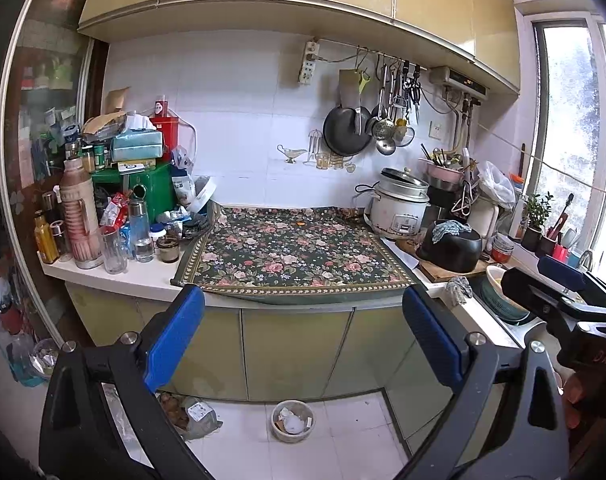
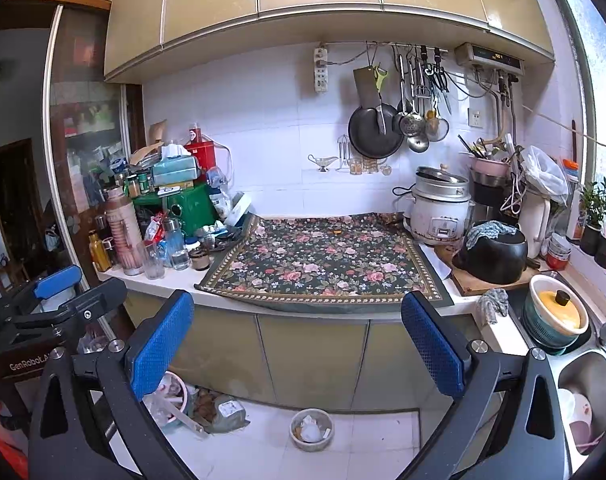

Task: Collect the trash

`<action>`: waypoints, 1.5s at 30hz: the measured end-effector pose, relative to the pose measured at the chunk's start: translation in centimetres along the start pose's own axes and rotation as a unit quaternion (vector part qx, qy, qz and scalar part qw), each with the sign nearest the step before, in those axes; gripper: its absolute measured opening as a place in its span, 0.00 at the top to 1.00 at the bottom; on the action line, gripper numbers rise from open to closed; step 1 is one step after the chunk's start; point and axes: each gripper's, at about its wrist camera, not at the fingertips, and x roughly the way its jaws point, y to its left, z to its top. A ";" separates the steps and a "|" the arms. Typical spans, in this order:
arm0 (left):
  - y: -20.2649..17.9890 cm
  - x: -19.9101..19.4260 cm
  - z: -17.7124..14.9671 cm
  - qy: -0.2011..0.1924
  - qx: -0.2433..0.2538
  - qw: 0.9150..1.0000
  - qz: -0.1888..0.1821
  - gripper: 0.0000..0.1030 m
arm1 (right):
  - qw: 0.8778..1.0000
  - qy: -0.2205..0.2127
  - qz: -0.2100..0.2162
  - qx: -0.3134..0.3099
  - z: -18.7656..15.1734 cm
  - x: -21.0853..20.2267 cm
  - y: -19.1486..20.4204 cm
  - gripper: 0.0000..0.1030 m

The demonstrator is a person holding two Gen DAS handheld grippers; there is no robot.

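Floral cloth (image 1: pixel 299 252) matt on bench; glossy wall tiles (image 1: pixel 231 92); metal ladles (image 1: pixel 385 128); textured blue rubbery fingers (image 2: pixel 159 344).

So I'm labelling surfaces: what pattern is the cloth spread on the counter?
The cloth is dark green with pink roses and a pale dotted border; clearest in the right wrist view.

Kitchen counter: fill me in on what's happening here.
A person holds a gripper in each hand, both facing the counter. The left gripper and right gripper are open and hold nothing. The floral cloth on the counter looks clear apart from a small orange scrap near its back edge. On the floor below stands a small bin with crumpled trash already in it. Clutter crowds the counter's left end, and a rice cooker sits at the right.
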 end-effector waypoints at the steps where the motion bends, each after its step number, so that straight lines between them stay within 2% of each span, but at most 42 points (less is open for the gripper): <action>1: 0.0 0.1 0.1 0.001 0.000 1.000 -0.001 0.03 | 1.000 0.000 0.001 0.000 0.0 0.0 -0.1 0.00; 45: 0.7 1.8 1.2 0.000 0.015 1.000 -0.022 0.03 | 1.000 0.007 0.001 0.012 0.9 0.6 -0.5 0.00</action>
